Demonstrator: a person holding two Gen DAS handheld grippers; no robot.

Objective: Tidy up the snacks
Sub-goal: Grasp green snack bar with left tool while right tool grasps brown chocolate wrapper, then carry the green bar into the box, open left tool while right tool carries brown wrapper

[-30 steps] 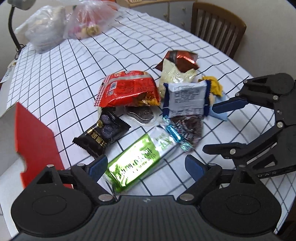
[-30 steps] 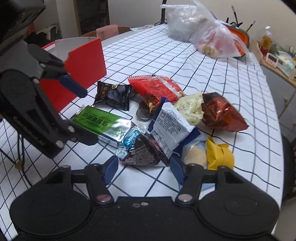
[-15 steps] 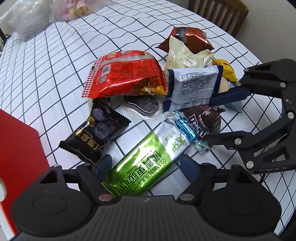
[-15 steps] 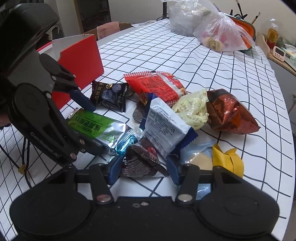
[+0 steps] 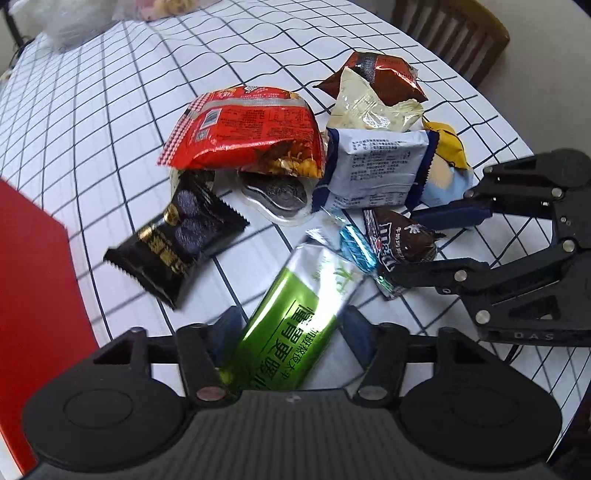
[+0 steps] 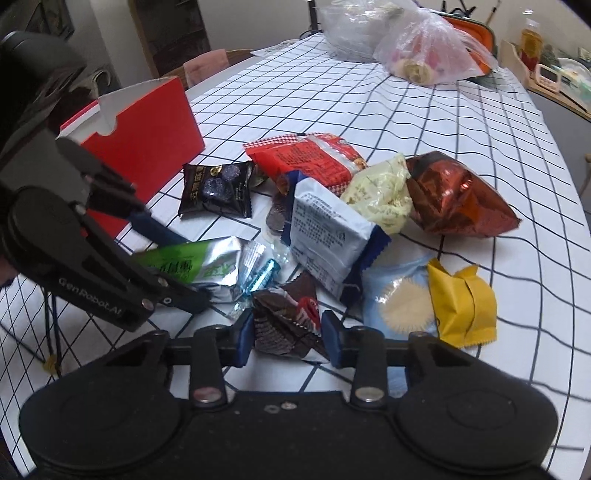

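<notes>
The red box stands open at the desk's left edge; its inside is hidden in both views. Two clear bags of food sit at the far edge.

The snacks lie heaped mid-desk. The left gripper has the green bar between its pads; its jaws have just been closing and now press the bar's sides, gripping it. The right gripper has also just been closing and now pinches the brown candy pack. A second ago both stood wide apart, above the wrappers, with nothing squeezed; the left one has since come lower over the bar.

Around them lie the black pack, the red bag on a clear tray of cookies, the white pack, the cream bag, the maroon bag and a blue candy touching the bar's end.

Only the right view shows the pale-blue wafer pack and yellow wrapper in full, and a shelf beyond the desk. Only the left view shows a wooden chair at the far right edge.
</notes>
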